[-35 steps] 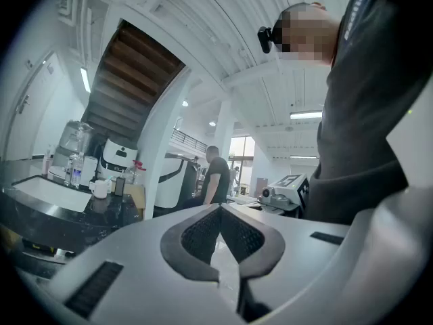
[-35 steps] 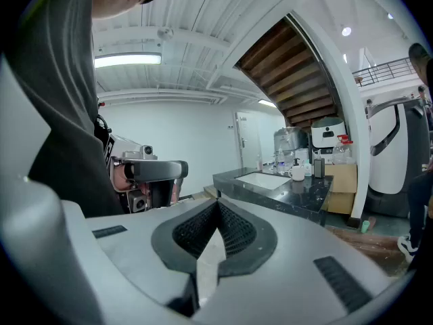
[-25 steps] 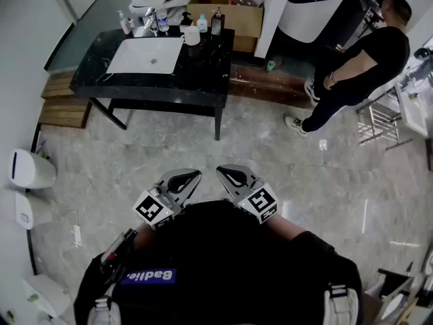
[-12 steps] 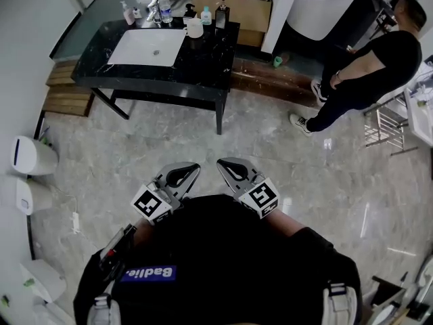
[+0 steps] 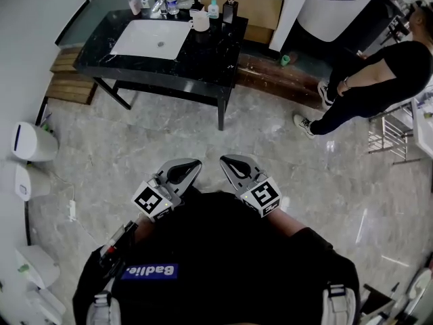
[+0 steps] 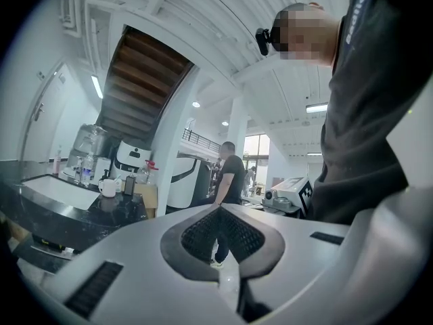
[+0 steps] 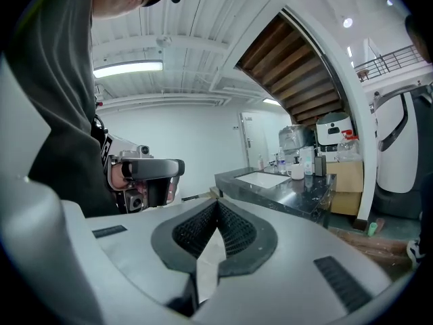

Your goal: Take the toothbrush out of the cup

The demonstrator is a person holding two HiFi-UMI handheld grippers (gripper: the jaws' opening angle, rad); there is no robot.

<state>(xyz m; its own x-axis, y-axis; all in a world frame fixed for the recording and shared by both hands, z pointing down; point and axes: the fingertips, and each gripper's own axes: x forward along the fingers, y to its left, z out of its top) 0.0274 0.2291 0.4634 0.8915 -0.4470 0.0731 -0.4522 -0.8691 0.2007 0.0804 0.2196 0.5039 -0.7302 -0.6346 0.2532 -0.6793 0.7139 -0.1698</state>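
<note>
Hardly shifted since a second ago, the left gripper [image 5: 183, 172] and right gripper [image 5: 236, 168] sit at the wearer's chest, well short of the black sink counter [image 5: 210, 54]. Each has its jaws clenched together on nothing. The counter now lies slightly higher in the head view. At its far edge, just right of the white basin [image 5: 150, 39], stands the white cup [image 5: 201, 23]; the toothbrush is too small to make out. Right of the counter stands a person in black [image 5: 385, 73].

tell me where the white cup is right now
In the head view the white cup stands near the back of the black counter, just right of the white sink basin and left of a dark pump bottle.
</note>
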